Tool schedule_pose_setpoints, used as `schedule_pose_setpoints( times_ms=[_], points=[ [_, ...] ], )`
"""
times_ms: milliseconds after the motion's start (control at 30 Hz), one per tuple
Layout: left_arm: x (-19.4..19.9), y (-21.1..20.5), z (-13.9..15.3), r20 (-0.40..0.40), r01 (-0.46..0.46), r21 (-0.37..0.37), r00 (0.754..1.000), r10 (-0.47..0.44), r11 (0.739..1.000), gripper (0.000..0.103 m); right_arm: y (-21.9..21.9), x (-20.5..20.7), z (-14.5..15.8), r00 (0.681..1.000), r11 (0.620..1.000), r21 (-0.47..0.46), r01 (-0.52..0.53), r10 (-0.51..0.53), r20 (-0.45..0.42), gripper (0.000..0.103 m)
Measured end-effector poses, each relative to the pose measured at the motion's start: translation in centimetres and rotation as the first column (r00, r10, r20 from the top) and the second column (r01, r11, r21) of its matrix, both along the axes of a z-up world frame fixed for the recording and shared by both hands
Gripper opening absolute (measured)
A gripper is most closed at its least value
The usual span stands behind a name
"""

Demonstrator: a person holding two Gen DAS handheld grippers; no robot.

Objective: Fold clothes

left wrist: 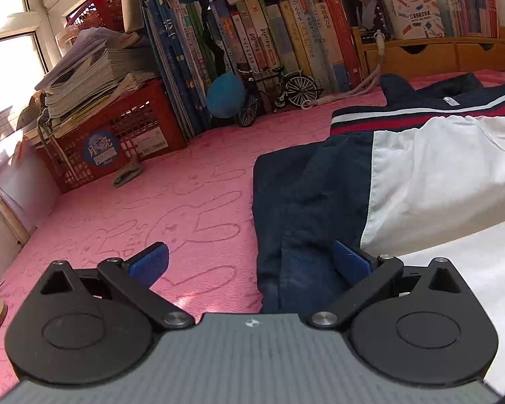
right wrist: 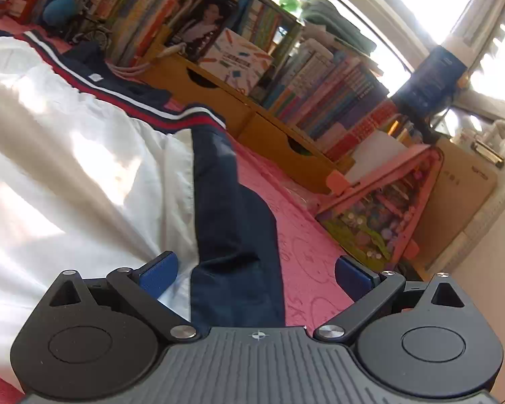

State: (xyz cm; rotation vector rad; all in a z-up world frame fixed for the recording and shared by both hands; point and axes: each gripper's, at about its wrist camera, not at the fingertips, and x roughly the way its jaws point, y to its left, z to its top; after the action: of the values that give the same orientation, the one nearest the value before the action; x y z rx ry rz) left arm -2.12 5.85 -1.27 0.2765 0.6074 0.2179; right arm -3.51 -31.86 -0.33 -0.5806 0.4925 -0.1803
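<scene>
My left gripper (left wrist: 250,262) hangs spread wide over the jacket's (left wrist: 421,181) navy sleeve (left wrist: 299,202); my right gripper (right wrist: 256,271) gapes too, gripping nothing.

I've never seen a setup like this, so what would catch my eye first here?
Probably the white and navy jacket spread on the pink bunny-patterned blanket, with red and white stripes at its hem. Then the two open grippers, left gripper and right gripper, each poised over a navy sleeve edge. Behind, a packed row of books lines the wall.
</scene>
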Motion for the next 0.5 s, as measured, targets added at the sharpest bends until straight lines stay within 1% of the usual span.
schedule_pose_setpoints(
  times_ms=[100, 167, 233, 333, 367, 400, 467, 500],
  points=[
    [-0.1, -0.4, 0.0, 0.005, 0.005, 0.05, 1.0, -0.006, 0.999, 0.103, -1.9, 0.6, -0.2, 0.997, 0.997, 0.011, 0.072, -0.072, -0.008, 0.101],
    [0.1, -0.9, 0.0, 0.01, 0.006, 0.082, 1.0, -0.007, 0.997, 0.103, -2.3, 0.7, -0.2, 0.997, 0.997, 0.028, 0.077, -0.077, -0.017, 0.101],
    [0.2, -1.1, -0.1, 0.012, 0.006, 0.1, 1.0, -0.007, 0.995, 0.103, -1.9, 0.6, -0.2, 0.997, 0.997, 0.011, 0.08, -0.08, -0.006, 0.101],
    [0.3, -1.1, -0.1, 0.012, 0.006, 0.105, 1.0, -0.008, 0.994, 0.103, -0.4, -0.3, 0.8, 0.997, 0.998, -0.025, 0.059, -0.057, 0.05, 0.099],
    [0.3, -1.1, -0.1, 0.012, 0.007, 0.102, 1.0, -0.008, 0.995, 0.103, 0.1, -0.8, 1.3, 0.996, 0.998, -0.032, 0.044, -0.042, 0.076, 0.099],
    [0.3, -1.0, -0.1, 0.011, 0.007, 0.095, 1.0, -0.008, 0.995, 0.103, 0.8, -1.5, 2.0, 0.994, 1.0, -0.018, 0.012, -0.01, 0.109, 0.099],
    [0.3, -0.8, 0.0, 0.009, 0.007, 0.081, 1.0, -0.008, 0.997, 0.103, 2.6, -2.6, 3.8, 0.985, 0.993, 0.049, -0.106, 0.098, 0.143, 0.099],
    [0.3, -0.7, 0.0, 0.008, 0.007, 0.074, 1.0, -0.008, 0.997, 0.103, 3.6, -2.9, 4.6, 0.977, 0.982, 0.086, -0.171, 0.157, 0.144, 0.096]
  ],
)
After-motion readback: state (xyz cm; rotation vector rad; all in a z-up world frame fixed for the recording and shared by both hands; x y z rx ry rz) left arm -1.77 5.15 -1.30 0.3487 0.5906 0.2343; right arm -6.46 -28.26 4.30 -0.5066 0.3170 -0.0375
